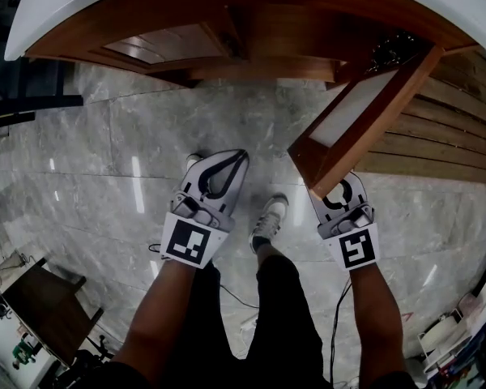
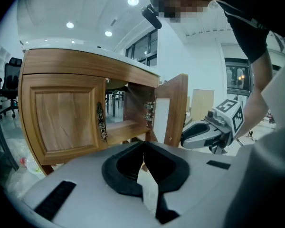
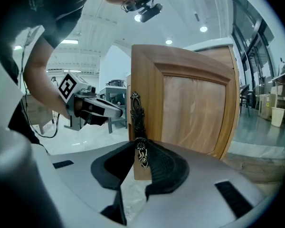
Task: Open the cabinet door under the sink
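The wooden cabinet (image 1: 227, 47) stands under the white sink top (image 1: 32, 14). Its right door (image 1: 364, 124) hangs swung out towards me, so the inside shelf (image 2: 118, 126) shows. My right gripper (image 1: 338, 194) is shut on that door's ornate metal handle (image 3: 138, 122), which stands upright between its pads (image 3: 159, 163) at the door's (image 3: 194, 110) free edge. The left door (image 2: 61, 118) sits closed, with its own handle (image 2: 101, 122). My left gripper (image 1: 229, 166) hovers shut and empty above the floor in front of the cabinet, its tips (image 2: 143, 145) touching. The right gripper (image 2: 199, 134) also shows beside the open door (image 2: 175, 109).
Grey marble floor (image 1: 130, 160) lies before the cabinet, and wooden slats (image 1: 445, 136) run to the right. My shoe (image 1: 269, 219) stands between the grippers. A dark low table (image 1: 44, 314) sits at the lower left. A black office chair (image 2: 9, 87) stands left of the cabinet.
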`<state>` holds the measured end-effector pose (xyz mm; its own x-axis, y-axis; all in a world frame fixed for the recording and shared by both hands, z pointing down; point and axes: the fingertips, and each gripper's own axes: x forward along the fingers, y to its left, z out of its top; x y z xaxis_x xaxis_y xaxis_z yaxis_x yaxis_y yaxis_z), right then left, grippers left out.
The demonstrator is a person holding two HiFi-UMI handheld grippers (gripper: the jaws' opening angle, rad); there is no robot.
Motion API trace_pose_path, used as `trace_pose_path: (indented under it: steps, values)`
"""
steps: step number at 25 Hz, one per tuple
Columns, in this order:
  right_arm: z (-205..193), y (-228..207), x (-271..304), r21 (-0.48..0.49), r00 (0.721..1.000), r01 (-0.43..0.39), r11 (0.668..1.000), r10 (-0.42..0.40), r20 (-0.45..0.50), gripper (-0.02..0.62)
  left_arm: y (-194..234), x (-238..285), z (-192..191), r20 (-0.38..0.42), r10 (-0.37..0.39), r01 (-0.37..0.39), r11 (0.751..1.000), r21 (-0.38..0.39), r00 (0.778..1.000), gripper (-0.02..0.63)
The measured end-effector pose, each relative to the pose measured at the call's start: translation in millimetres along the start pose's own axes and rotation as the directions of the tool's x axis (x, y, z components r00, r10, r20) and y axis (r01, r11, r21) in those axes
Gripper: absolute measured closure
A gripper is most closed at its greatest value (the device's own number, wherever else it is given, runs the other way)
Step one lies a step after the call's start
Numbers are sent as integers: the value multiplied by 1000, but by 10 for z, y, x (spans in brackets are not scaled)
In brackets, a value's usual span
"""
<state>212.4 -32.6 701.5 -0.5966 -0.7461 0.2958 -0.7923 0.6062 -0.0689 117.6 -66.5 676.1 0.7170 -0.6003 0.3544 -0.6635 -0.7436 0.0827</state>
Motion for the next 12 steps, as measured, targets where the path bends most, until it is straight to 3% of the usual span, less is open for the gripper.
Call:
trace_pose_path:
  steps: [3, 7, 9, 12]
  values:
    - [-80, -16, -150, -27, 999, -43, 999, 42, -34, 500, -40, 52, 24, 1, -13, 13, 1000, 5, 1000, 583]
    - [-237, -34, -341, -162, 981, -150, 975, 127, -148, 500, -103, 106, 24, -25, -42, 43, 998, 53, 999, 583]
    - [-269, -65, -437, -180, 976, -169, 969, 139, -167, 500, -144, 121, 3, -55, -64, 70, 991, 110, 996, 583]
    - [-295, -121, -558, -190, 974, -172, 967, 139, -177, 499, -187, 134, 2, -60, -74, 81, 989, 120, 995, 583]
